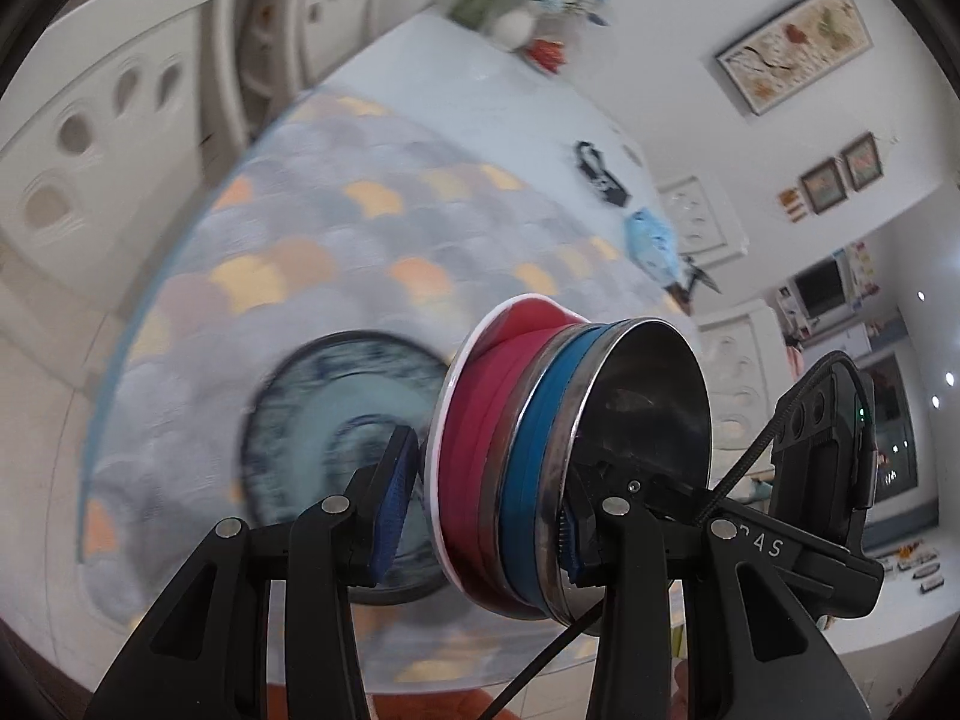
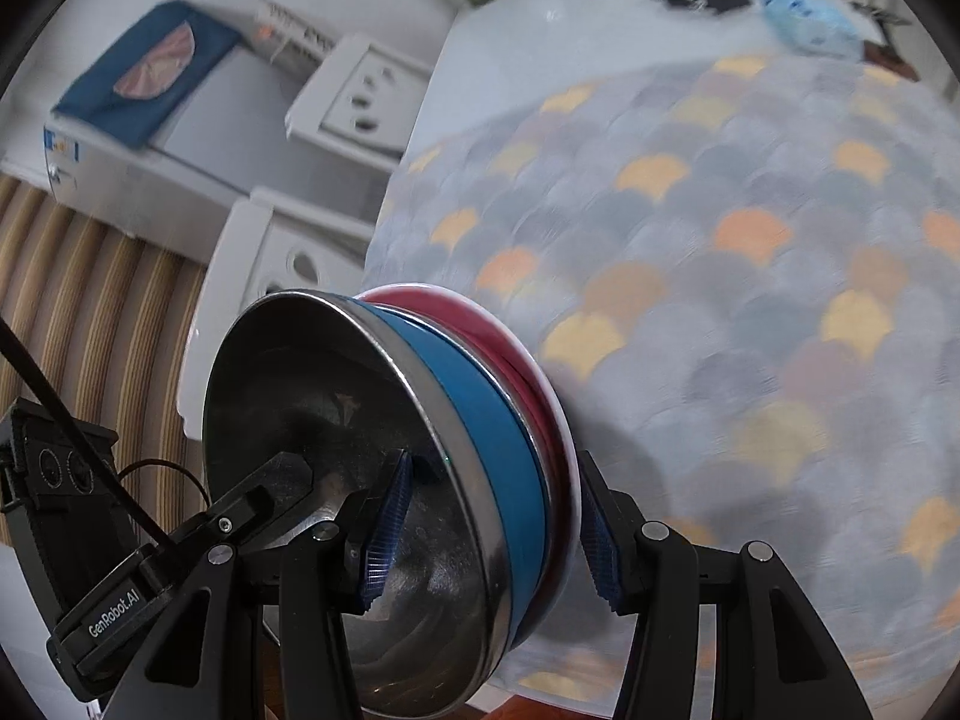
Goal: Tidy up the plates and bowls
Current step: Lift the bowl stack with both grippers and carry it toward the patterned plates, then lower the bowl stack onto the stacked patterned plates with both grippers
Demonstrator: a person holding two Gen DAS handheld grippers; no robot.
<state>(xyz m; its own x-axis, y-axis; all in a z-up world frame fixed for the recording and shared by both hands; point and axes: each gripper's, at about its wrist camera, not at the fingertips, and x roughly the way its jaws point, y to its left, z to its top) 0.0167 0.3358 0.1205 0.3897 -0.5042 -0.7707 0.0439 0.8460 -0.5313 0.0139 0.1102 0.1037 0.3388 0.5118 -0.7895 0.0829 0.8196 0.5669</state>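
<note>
A stack of bowls point(image 1: 540, 468) is held in the air between both grippers: a steel bowl point(image 1: 654, 420), a blue bowl point(image 1: 534, 450) and a red bowl point(image 1: 480, 420) with a white rim, nested. My left gripper point(image 1: 480, 510) is shut on the stack's rims from one side. My right gripper point(image 2: 492, 540) is shut on the same stack point(image 2: 480, 450) from the other side, one pad point(image 2: 387, 534) inside the steel bowl point(image 2: 336, 480). A blue-green glazed plate point(image 1: 336, 456) lies on the scale-pattern tablecloth point(image 1: 300, 240) below.
White chairs point(image 1: 102, 138) stand around the table. At the far end are a flower vase point(image 1: 516, 24), a black object point(image 1: 600, 174) and a light blue cloth point(image 1: 651, 240). A striped rug point(image 2: 90, 300) and a white appliance point(image 2: 180, 120) lie beside the table.
</note>
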